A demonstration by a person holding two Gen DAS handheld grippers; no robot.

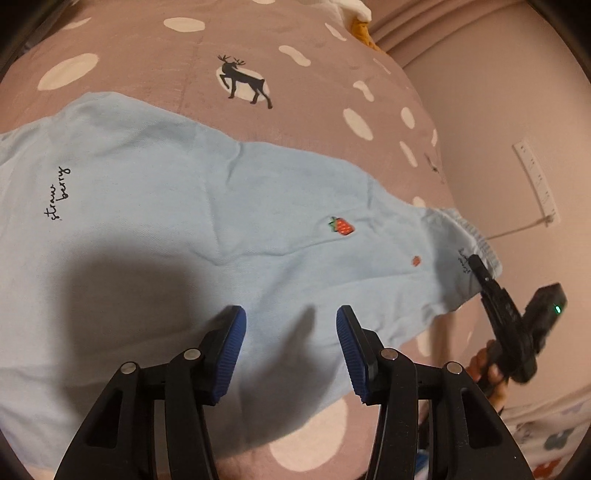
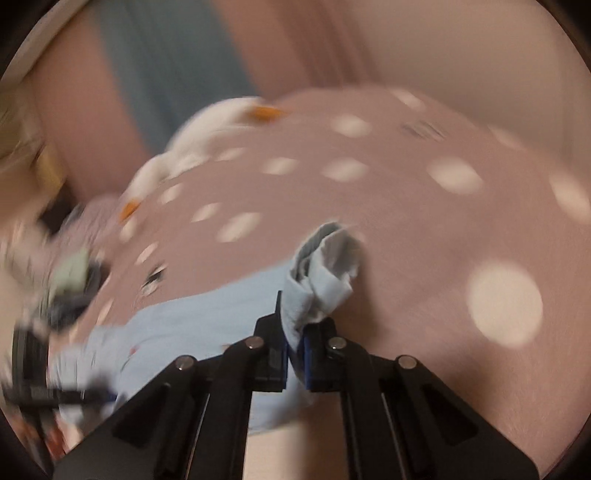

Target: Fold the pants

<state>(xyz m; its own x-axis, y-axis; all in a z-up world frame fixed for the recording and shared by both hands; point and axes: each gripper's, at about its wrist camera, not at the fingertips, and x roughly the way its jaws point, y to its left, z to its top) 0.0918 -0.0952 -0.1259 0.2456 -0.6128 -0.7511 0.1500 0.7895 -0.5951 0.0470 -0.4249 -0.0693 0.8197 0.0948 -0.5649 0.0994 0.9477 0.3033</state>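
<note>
Light blue pants [image 1: 177, 206] with a strawberry patch and "strawberry" lettering lie spread across a pink bedspread [image 1: 303, 122] with white dots. My left gripper [image 1: 290, 350] is open and empty, hovering just above the pants' near edge. My right gripper [image 2: 295, 347] is shut on a bunched end of the pants [image 2: 321, 280]. In the left wrist view the right gripper [image 1: 480, 269] pinches the cuffed end of the pants at the far right.
A black deer print [image 1: 243, 81] marks the bedspread beyond the pants. A white and orange plush [image 1: 360, 22] lies at the bed's far end. A wall with a socket strip [image 1: 535, 181] runs along the right. The right wrist view is motion-blurred.
</note>
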